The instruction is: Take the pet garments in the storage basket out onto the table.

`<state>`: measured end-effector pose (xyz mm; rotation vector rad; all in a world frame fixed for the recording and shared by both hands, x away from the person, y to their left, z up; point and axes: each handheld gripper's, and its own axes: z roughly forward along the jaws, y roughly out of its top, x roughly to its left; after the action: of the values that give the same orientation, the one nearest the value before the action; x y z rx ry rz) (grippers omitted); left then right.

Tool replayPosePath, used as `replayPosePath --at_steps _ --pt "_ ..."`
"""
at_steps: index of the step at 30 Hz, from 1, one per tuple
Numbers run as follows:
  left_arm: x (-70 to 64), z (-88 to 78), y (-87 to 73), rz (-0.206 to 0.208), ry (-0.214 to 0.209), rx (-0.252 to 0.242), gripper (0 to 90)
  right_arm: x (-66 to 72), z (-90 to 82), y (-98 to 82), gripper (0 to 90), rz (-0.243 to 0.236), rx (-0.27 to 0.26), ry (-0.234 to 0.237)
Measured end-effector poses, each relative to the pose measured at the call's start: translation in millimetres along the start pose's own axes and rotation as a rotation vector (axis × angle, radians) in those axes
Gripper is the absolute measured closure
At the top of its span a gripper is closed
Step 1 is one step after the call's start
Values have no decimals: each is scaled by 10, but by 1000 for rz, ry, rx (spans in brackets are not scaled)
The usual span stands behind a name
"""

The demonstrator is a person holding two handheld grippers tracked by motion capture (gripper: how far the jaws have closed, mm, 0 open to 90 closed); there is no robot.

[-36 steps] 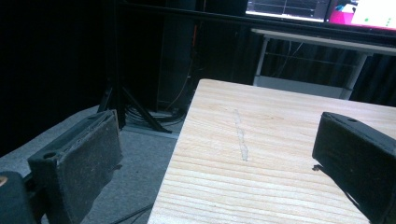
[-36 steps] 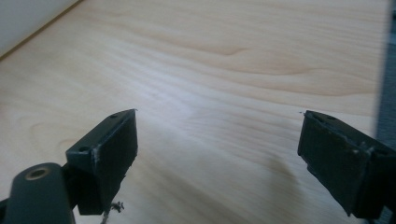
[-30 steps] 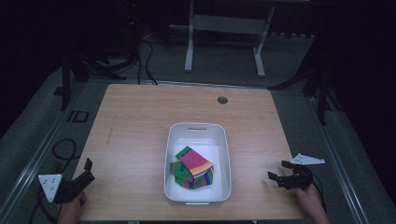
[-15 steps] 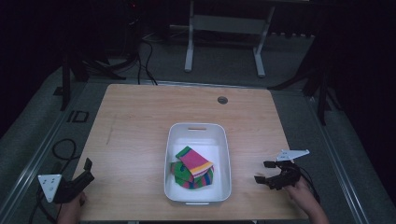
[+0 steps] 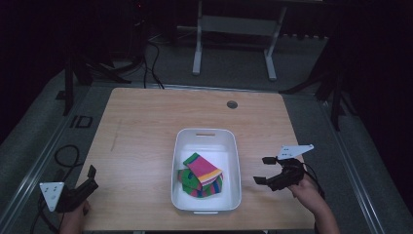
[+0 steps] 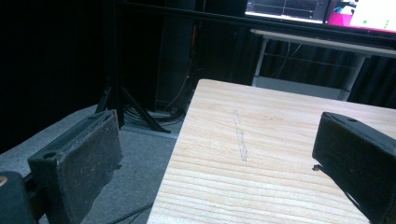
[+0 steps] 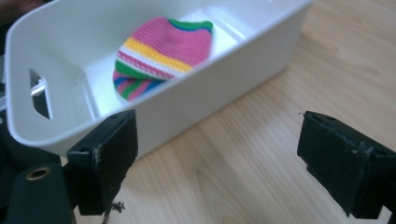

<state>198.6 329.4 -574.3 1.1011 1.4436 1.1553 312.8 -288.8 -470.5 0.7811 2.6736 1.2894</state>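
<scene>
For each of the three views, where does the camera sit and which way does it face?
High view: above the table, looking forward and down; both hands, left gripper, right gripper.
Left gripper view: on the left gripper, facing the table's corner and the floor beside it; open jaws.
Right gripper view: on the right gripper, facing the bin; open jaws.
Shared: bin, socks.

Socks [image 5: 201, 174] in bin [image 5: 205, 134], mid-table [image 5: 146, 126]; claws flanking.
</scene>
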Motion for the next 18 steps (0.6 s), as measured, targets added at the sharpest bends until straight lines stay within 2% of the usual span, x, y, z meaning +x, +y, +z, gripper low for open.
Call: replayPosePath --at_steps 1,2,9,18 --pt "1 0 0 0 0 0 19 37 10 96 121 -19 4 9" --pt "1 0 0 -1 -1 -1 19 37 10 96 121 -19 4 9" --pt "4 0 0 -2 -2 0 19 137 95 399 121 -69 9 47" --pt "7 1 1 -5 -6 1 19 289 347 654 120 -130 54 106"
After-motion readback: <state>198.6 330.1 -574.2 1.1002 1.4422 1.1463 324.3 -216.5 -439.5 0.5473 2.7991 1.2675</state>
